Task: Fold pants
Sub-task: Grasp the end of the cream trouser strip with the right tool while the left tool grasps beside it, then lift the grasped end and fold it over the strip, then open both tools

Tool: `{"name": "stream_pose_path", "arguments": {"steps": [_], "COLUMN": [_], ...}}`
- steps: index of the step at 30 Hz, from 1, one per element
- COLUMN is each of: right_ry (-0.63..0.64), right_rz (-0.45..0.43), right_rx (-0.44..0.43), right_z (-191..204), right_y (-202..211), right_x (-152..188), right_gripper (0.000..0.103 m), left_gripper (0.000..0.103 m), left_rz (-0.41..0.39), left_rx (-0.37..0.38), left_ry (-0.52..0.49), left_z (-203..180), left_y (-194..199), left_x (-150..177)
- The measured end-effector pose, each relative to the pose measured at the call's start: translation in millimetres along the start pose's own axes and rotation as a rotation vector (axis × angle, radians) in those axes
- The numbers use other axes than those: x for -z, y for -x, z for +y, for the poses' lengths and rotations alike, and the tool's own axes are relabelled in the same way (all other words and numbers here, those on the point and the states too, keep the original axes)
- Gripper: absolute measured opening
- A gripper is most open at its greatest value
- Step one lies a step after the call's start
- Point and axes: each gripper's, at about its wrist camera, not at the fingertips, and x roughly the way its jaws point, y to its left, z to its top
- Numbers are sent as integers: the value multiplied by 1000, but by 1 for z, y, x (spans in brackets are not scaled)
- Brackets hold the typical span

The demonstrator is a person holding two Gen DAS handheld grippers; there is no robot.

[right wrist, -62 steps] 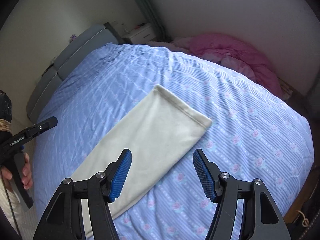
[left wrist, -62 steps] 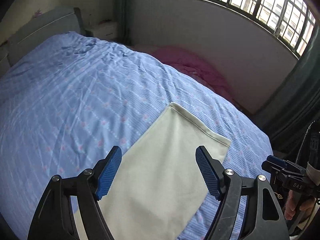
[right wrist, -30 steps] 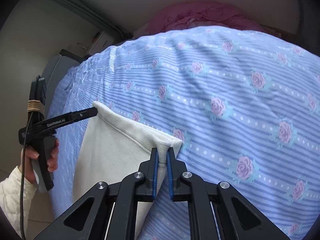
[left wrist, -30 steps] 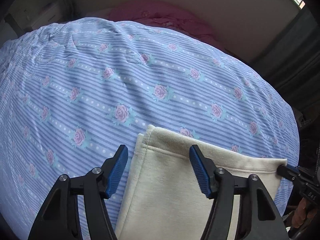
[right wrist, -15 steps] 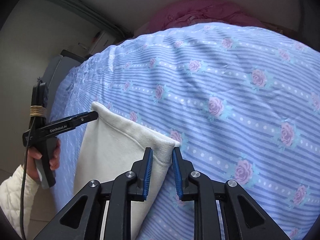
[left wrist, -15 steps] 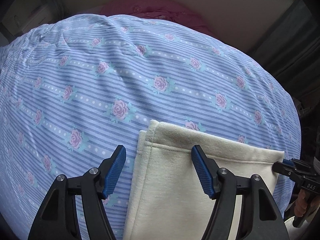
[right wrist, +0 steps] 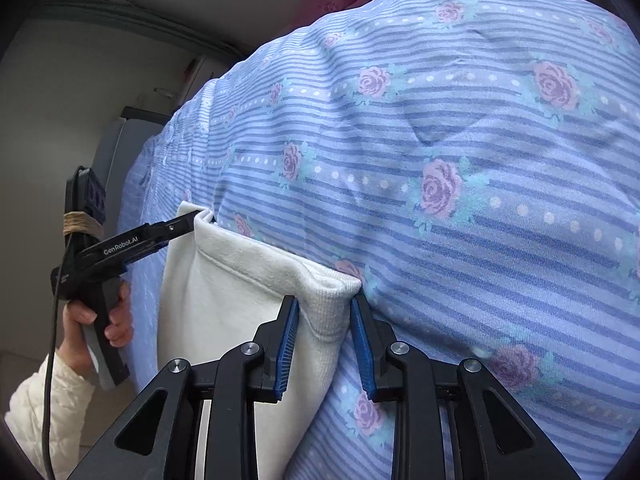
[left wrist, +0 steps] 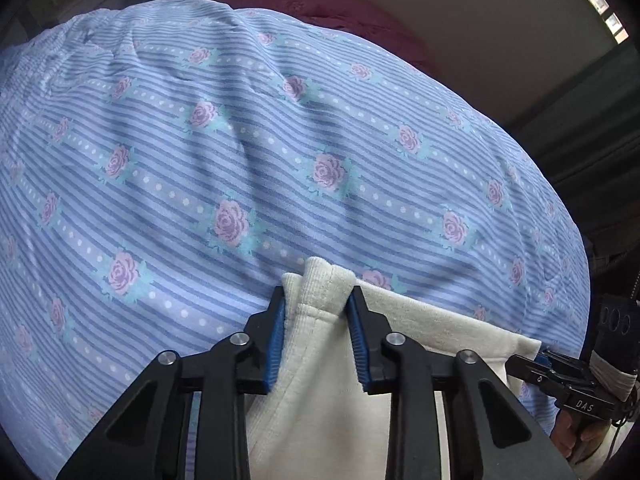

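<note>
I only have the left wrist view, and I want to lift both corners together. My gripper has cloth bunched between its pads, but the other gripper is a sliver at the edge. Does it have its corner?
Observer: Not firmly. The right gripper is opening its jaws; the corner of the pants sits slack between the pads.
Operator: Is that corner lifted?
Observer: No, it seems to rest on the striped bedsheet.
Operator: And my side from there?
Observer: The left gripper pinches the far corner into a small pucker.
</note>
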Motion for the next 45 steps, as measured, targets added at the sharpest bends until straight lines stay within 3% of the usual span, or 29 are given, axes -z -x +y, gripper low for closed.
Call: {"name": "stream_pose_path", "arguments": {"steps": [4,9,13,17,24,29,34,42,45], "right_ry": [32,205,371,547,889,1107,1249,1315,1321], "right_rz": [7,-96,-149,-175,-194,-174,-117,19,54], "right_rx": [19,-2,32,40,68,67,76,187,231], "right_z": [12,69,122,176,270,318,340,332,321], "right_y": [12,81,130,167,208,209,186,109,81], "right_x": [-5,8,32,65,151,241,336,470,511], "right_gripper": [21,20,20,20,20,20,20,20,20], "left_gripper": [19,19,19,19,19,19,19,20,25], "left_rz": [-69,-219,-341,-420,-487,-470,-425,-289,-255], "left_rx": [31,50,58,1,-85,-151,-177,-158,-199], "left_ry": [-8,-102,-114,-123,-32,59,153,219,225], "left_z": [-11,-30,-33,-24,11,45,84,138,153], "left_y": [44,126,202,268,345,361,347,277,256], "left_x": [2,26,63,108,211,297,390,515,549]}}
